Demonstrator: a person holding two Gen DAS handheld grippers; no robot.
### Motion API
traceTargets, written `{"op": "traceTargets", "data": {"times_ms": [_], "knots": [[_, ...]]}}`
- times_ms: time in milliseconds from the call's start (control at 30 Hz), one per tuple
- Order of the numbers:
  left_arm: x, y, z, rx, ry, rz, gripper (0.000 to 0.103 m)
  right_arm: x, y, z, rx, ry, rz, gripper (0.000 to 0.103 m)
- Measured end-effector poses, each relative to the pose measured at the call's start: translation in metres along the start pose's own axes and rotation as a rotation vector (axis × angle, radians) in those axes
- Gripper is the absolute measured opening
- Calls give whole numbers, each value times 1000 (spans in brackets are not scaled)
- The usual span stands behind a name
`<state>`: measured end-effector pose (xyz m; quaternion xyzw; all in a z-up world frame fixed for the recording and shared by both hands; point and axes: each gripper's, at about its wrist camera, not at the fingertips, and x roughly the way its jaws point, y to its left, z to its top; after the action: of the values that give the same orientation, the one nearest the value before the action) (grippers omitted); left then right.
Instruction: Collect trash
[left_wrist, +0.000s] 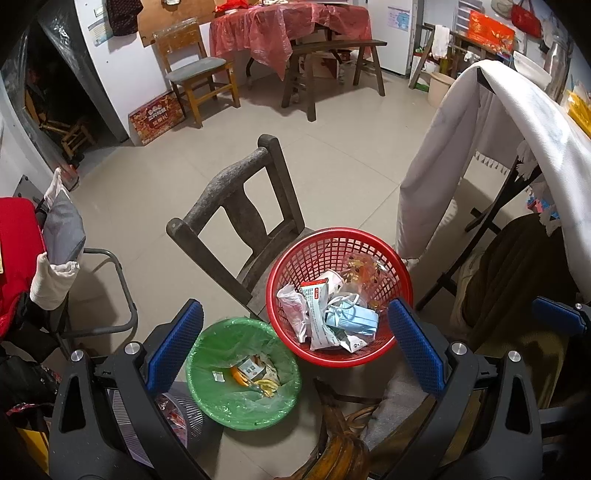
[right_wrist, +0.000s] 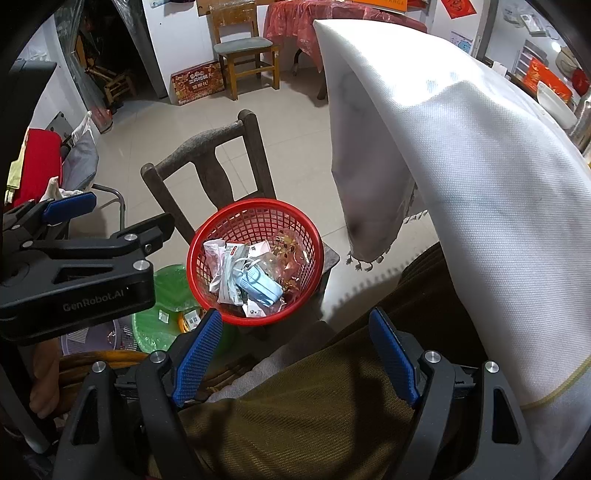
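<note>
On the dark chair (left_wrist: 236, 206), red basket (left_wrist: 306, 254) upright, mouth up, trash-filled

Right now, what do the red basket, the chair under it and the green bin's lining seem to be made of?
Red basket: likely moulded plastic, glossy lattice walls. Chair: apparently dark, worn wood with a rough, dull surface. Green bin's lining: thin plastic film, crinkled and shiny.

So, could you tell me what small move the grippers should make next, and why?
Probably lower the left gripper onto the blue face masks in the red basket on the dark wooden chair. Both grippers are open and empty, the basket is full of litter, and the green-lined bin beside it on the floor has room. The right gripper hangs further back.
</note>
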<state>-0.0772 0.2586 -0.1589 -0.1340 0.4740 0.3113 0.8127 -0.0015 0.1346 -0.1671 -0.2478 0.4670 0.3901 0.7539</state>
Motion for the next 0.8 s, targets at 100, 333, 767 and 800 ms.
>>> {"op": "traceTargets", "data": {"times_ms": [100, 333, 767, 800], "knots": [[0, 0, 0, -1, 3, -3, 96, 0, 0, 0, 0, 0, 0, 80], [2, 0, 1, 0, 7, -10, 96, 0, -1, 0, 0, 0, 0, 80], [1, 0, 2, 2, 7, -23, 96, 0, -1, 0, 0, 1, 0, 80], [1, 1, 3, 2, 9, -25, 96, 0, -1, 0, -1, 1, 0, 80]]}}
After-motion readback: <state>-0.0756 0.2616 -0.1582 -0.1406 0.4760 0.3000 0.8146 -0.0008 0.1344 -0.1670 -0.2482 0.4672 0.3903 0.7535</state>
